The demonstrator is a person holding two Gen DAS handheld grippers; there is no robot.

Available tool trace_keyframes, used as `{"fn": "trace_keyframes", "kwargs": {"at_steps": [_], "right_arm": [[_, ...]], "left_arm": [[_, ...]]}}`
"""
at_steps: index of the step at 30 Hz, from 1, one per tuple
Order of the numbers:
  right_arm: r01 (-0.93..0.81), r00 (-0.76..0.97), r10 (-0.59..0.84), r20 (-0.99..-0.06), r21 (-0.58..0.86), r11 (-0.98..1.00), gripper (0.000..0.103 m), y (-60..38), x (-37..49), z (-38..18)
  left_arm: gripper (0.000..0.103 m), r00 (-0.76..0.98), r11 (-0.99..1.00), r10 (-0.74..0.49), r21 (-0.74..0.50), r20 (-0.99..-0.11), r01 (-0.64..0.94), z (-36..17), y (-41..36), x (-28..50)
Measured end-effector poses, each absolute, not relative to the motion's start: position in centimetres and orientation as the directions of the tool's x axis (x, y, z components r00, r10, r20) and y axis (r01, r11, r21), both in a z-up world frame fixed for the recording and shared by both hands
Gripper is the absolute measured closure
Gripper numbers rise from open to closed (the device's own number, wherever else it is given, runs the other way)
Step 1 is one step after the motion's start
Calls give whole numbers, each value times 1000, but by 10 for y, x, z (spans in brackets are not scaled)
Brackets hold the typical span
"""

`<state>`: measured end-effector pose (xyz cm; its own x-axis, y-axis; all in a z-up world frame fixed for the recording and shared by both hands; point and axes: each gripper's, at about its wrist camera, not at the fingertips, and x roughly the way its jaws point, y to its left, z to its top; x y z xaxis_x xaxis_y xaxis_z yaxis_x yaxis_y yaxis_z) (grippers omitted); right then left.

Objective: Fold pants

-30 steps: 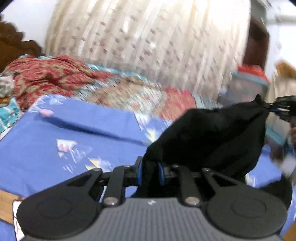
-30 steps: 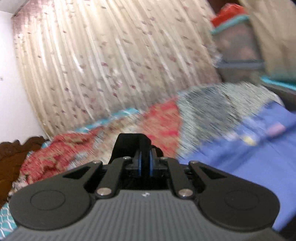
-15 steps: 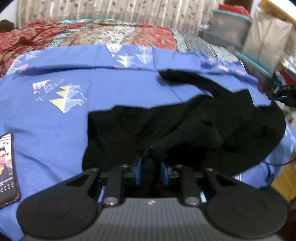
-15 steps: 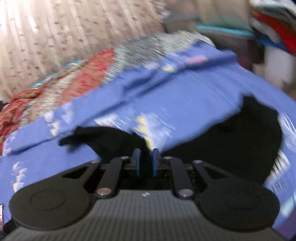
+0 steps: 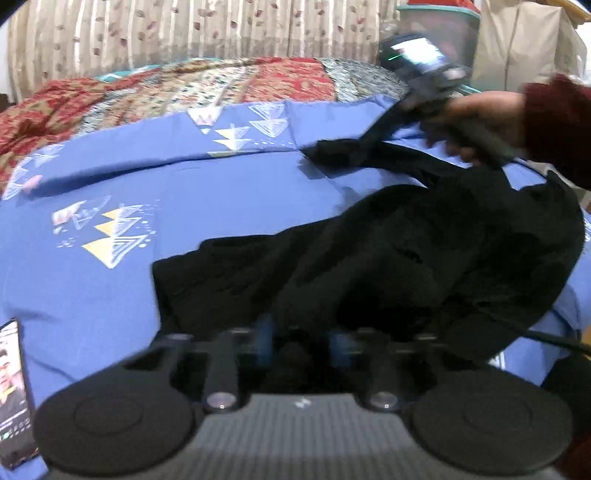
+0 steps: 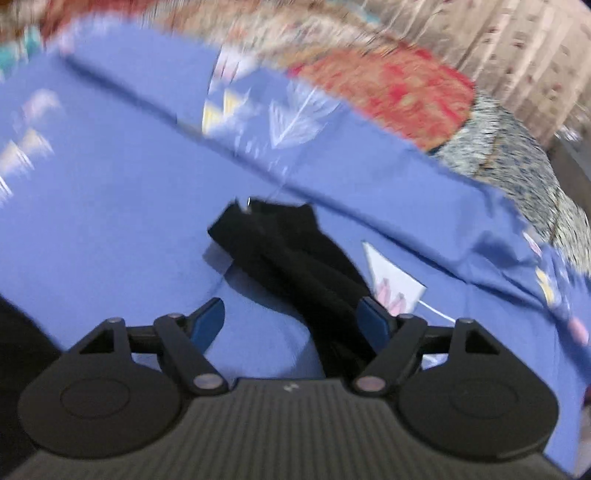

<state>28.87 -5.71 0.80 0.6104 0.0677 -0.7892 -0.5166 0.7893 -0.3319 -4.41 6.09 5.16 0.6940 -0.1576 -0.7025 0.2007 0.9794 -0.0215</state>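
Note:
Black pants (image 5: pixel 406 251) lie crumpled on the blue bed sheet (image 5: pixel 184 192). My left gripper (image 5: pixel 301 343) is low at their near edge, its jaws closing on a bunch of the black cloth. One pant leg (image 6: pixel 295 254) stretches away across the sheet. In the right wrist view my right gripper (image 6: pixel 291 310) hovers over that leg with its jaws opening wide. The leg lies between the blue pads (image 6: pixel 373 317), close to the right one, and neither pad presses on it. In the left wrist view the right gripper (image 5: pixel 369 136), blurred, is held by a hand (image 5: pixel 487 110) in a dark red sleeve.
A phone (image 5: pixel 11 387) lies on the sheet at the near left. A red patterned quilt (image 5: pixel 221 81) covers the far side of the bed, with a curtain (image 5: pixel 184 29) behind it. A plastic box (image 5: pixel 443 29) and bags stand at the back right.
The pants, held up between both grippers a second ago, now lie on the sheet. The right gripper swung down, rolled and opened, letting go of the leg. The left gripper sank.

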Motion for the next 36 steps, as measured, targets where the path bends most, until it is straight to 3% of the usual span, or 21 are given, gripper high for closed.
{"fn": "trace_keyframes", "kwargs": {"at_steps": [2, 3, 5, 10, 17, 22, 28, 32, 36], "right_arm": [[-506, 604, 5, -797, -378, 776, 50, -54, 298, -15], [-502, 599, -21, -800, -396, 769, 96, -63, 300, -18], [-469, 624, -3, -782, -377, 799, 96, -78, 291, -3], [-180, 751, 135, -646, -3, 984, 96, -186, 302, 119], [274, 905, -131, -404, 319, 907, 96, -391, 262, 250], [413, 865, -191, -464, 442, 796, 96, -472, 248, 224], [552, 732, -174, -659, 423, 719, 96, -487, 261, 126], [519, 763, -132, -633, 478, 709, 96, -489, 264, 128], [415, 850, -58, -524, 597, 687, 96, -488, 281, 161]], "left_arm": [[85, 708, 980, -151, -12, -690, 198, 53, 62, -42], [86, 719, 981, -143, -3, -680, 192, 56, 64, -42], [86, 742, 985, -143, -18, -654, 174, 66, 74, -39], [86, 816, 990, -132, -114, -563, 81, 105, 125, -17], [86, 846, 952, -37, -275, -531, -132, 119, 199, 43], [86, 812, 900, -27, -367, -583, -234, 86, 226, 93], [86, 713, 928, 49, -233, -699, -292, 45, 204, 143], [86, 754, 923, 23, -276, -656, -268, 63, 208, 144], [86, 801, 898, 6, -349, -599, -267, 80, 220, 156]]}}
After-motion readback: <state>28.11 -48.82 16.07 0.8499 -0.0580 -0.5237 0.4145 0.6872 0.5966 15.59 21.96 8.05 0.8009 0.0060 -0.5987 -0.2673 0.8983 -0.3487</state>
